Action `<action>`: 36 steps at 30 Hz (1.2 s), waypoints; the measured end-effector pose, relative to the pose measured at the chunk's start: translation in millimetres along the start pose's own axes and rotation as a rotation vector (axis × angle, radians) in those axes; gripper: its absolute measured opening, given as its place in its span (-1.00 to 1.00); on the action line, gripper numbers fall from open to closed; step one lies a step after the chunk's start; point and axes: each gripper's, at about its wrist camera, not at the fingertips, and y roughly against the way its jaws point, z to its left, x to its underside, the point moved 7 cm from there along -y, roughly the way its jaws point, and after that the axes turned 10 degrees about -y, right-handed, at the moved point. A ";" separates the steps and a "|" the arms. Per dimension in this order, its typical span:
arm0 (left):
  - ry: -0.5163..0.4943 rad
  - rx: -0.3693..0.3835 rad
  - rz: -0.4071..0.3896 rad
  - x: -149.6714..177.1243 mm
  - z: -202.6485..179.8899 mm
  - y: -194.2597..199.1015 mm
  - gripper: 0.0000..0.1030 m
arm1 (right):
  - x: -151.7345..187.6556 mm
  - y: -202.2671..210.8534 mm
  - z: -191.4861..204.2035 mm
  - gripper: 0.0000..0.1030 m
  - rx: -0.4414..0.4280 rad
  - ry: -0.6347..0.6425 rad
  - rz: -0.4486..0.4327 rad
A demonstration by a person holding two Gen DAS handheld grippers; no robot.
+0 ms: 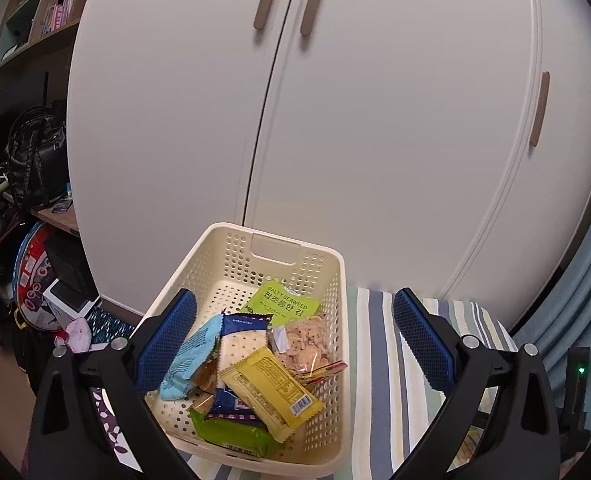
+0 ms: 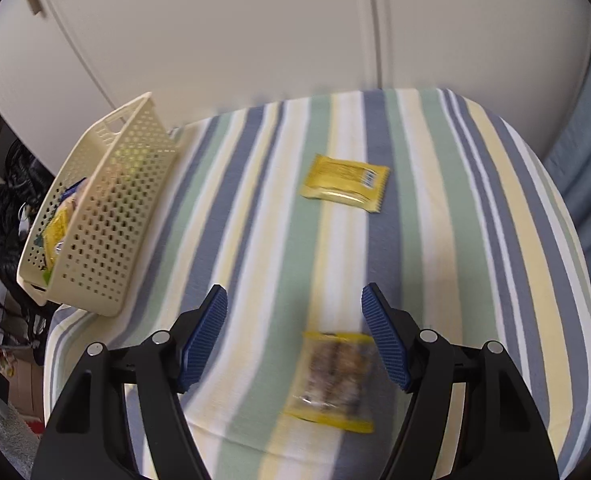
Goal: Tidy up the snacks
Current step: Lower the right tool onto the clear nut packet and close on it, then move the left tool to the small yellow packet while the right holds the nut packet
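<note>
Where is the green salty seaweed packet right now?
The green salty seaweed packet lies inside the cream perforated plastic basket, toward its far end, just behind the clear bag of crackers, in the left wrist view.

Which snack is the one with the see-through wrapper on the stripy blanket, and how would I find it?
Look at the striped blanket, to the right of the cream basket. Two snacks lie loose there; yours is the see-through packet between the right gripper's open fingers. Brown pieces show through its wrapper, unlike the solid yellow packet farther away.

Black hand-held gripper point(image 1: 291, 344), blue ribbed pads point(image 1: 166, 343)
</note>
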 end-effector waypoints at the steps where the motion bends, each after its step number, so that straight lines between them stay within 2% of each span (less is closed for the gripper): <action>1: -0.013 0.005 0.000 -0.4 -5.8 0.5 0.95 | 3.1 -1.0 -6.2 0.35 0.005 -0.008 0.007; 11: -0.156 0.059 -0.009 -1.0 -60.7 6.7 0.95 | 36.1 -18.2 -16.4 0.35 0.036 0.020 0.080; 15: -0.181 0.074 0.000 0.3 -70.4 2.8 0.95 | 45.9 -23.7 -16.7 0.35 0.087 0.059 0.089; 18: -0.187 0.080 0.007 2.3 -75.0 0.7 0.95 | 47.9 -29.6 -19.5 0.23 0.105 0.063 0.109; 20: -0.185 0.084 0.012 3.2 -75.6 -0.9 0.95 | 50.4 -33.7 -21.8 0.05 0.119 0.071 0.124; 23: -0.181 0.089 0.023 5.1 -74.6 -5.5 0.95 | 53.6 -35.7 -22.6 -0.02 0.137 0.096 0.121; 25: -0.184 0.086 0.027 6.8 -75.4 -7.0 0.95 | 52.9 -34.9 -22.9 -0.12 0.143 0.103 0.113; 36: -0.249 0.107 0.072 21.7 -100.1 -21.7 0.95 | 18.6 -41.5 -41.7 -0.19 0.117 0.005 0.072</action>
